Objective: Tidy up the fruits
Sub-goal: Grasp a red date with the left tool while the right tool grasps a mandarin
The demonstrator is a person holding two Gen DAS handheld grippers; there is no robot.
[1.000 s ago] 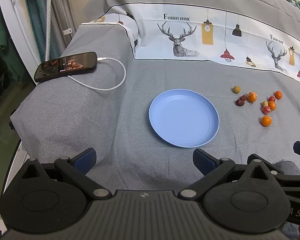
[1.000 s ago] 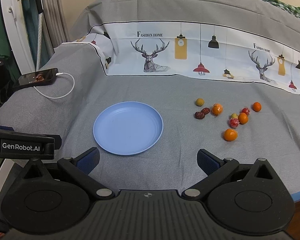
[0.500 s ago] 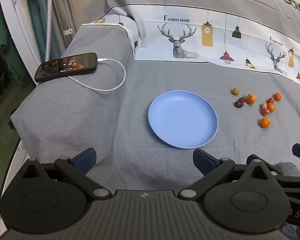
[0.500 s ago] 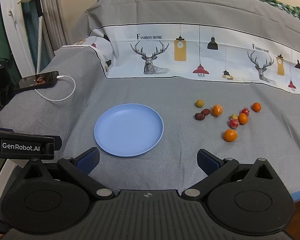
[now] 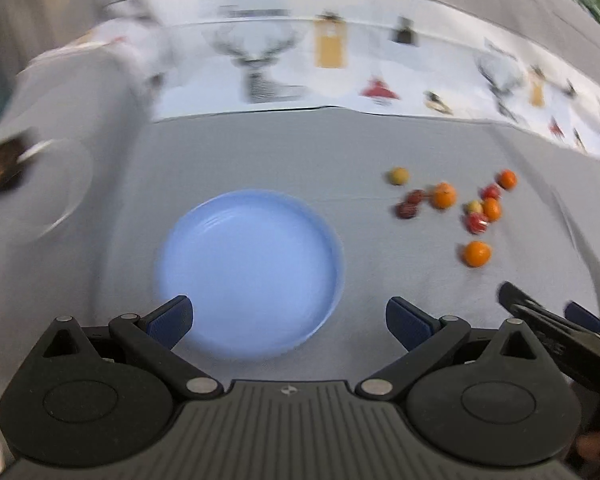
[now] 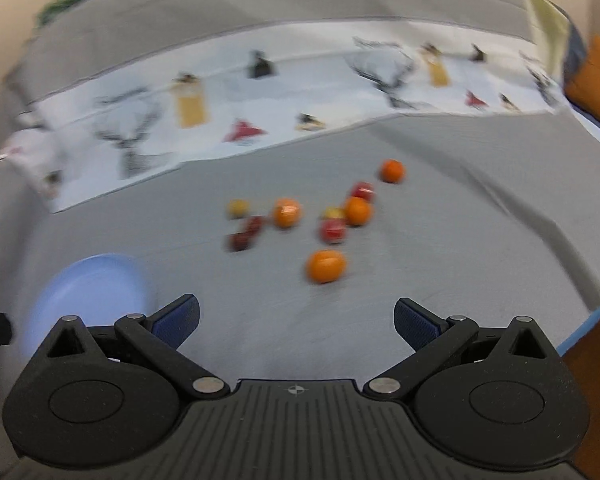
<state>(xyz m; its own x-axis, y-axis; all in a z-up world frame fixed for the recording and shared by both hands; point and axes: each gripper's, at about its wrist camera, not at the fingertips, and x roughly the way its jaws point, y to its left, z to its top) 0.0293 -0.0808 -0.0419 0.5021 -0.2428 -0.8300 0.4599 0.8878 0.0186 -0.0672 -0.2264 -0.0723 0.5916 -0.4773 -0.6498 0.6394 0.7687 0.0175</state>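
Task barely started, by the look of it. Blue plate [image 5: 252,276] lies bare on the grey bed cover [image 5: 340,148], nothing in it. All fruits [image 6: 312,220] lie loose on the cover, well apart from the plate, on its right side as seen from the left wrist view. Both views motion-blurred, so small fruit types are hard to name.

Loose group: nearest orange fruit [image 6: 326,266] sits alone at the front of the cluster; behind it a red fruit [image 6: 334,231], another orange one [image 6: 357,211] just beside a small yellowish piece, a third orange [image 6: 287,212], two dark red pieces [image 6: 246,234] touching or nearly so, a yellow-green fruit [image 6: 238,207], a farthest orange [image 6: 392,171] toward the printed strip [image 6: 220,108] of the cover. About ten pieces, none sorted or plated.

Left tool [image 5: 288,318]: fingers spread wide, nothing between them, hovering over the near rim of the plate. Right tool [image 6: 296,320]: fingers spread wide, nothing held, aimed at the cover short of the nearest orange fruit; plate shows at its lower left [image 6: 88,292]. The right tool's tip also shows at the right edge of the left view.

Judgement: zero fruits placed; everything left. Likely first pick is the lone front orange, right tool closest to it.
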